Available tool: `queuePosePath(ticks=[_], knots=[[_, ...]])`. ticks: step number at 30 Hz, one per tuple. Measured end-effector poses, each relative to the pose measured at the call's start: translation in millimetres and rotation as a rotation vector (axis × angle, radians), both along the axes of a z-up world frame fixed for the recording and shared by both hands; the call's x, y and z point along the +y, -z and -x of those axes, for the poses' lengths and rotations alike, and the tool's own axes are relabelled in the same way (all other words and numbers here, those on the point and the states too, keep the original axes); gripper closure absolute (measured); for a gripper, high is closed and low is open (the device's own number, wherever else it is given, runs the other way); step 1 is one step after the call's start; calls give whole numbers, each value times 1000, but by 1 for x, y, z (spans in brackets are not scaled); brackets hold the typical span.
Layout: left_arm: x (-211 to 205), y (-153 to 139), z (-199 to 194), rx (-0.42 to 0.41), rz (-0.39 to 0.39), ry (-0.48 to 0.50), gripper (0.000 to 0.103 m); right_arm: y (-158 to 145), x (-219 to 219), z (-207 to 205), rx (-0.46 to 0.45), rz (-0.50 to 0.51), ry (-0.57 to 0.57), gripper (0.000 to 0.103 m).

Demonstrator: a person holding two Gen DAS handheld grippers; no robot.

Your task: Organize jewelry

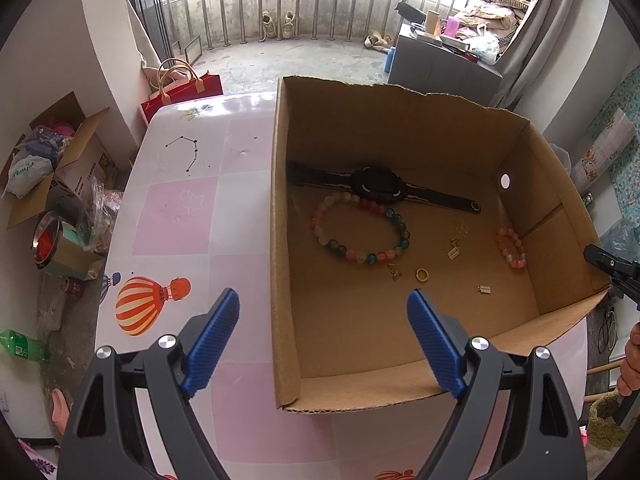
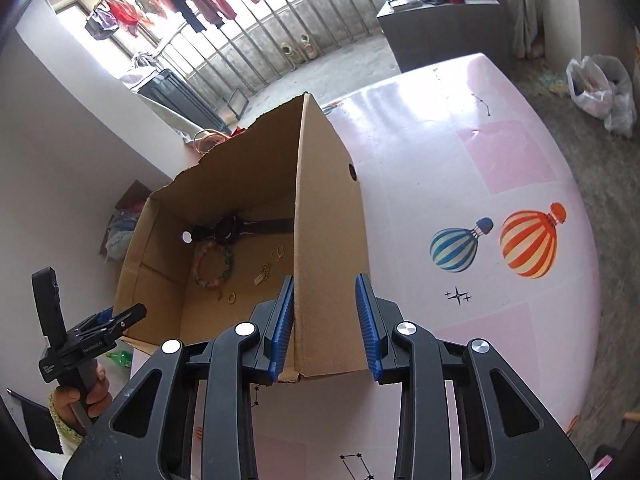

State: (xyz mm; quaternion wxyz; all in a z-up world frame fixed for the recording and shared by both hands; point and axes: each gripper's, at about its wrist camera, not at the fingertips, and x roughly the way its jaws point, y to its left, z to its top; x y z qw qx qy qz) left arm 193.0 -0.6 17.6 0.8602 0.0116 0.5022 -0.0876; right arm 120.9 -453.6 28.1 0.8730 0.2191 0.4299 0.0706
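Note:
An open cardboard box [image 1: 280,240] stands on the pink table. In it lie a black watch [image 1: 380,186], a multicoloured bead bracelet [image 1: 400,236], a small pink bead bracelet [image 1: 512,248], a gold ring [image 1: 422,275] and a few small gold charms [image 1: 454,250]. My left gripper [image 1: 326,344] is open and empty, hanging above the box's near left corner, astride its left wall. My right gripper [image 2: 325,326] is over the box's right wall [image 2: 328,240]. Its jaws stand partly apart, with the left pad at the wall's top edge and the right pad clear of it.
The table [image 2: 500,160] has a glossy pink cover printed with balloons [image 1: 140,304]. On the floor to the left are an open carton [image 1: 76,152], bags and a metal bowl [image 1: 46,242]. A person's hand [image 2: 92,396] holds the left gripper. A grey cabinet [image 1: 440,64] stands behind.

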Motion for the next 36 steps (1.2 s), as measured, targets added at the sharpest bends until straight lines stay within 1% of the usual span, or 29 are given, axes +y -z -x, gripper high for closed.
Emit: queuePosePath(ticks=[5, 9, 12, 14, 18, 21, 27, 36], knots=[[-6, 3, 0, 6, -15, 9, 19, 7, 0, -2, 16, -51, -26, 83], [-12, 3, 0, 8, -12, 30, 19, 6, 3, -2, 14, -39, -31, 83], [-17, 3, 2, 10, 10, 61, 19, 4, 6, 0, 14, -20, -35, 84], [-18, 2, 2, 10, 11, 58, 19, 3, 6, 0, 16, -8, -35, 84], [-8, 0, 2, 18, 63, 34, 19, 3, 7, 2, 21, -14, -38, 84], [-6, -1, 5, 19, 63, 24, 19, 4, 12, 5, 23, -11, -35, 84], [2, -6, 25, 18, 72, 18, 19, 2, 15, 16, 23, -26, -33, 84], [20, -11, 75, 19, 95, 5, 19, 0, 20, 45, 15, -37, -52, 84]])
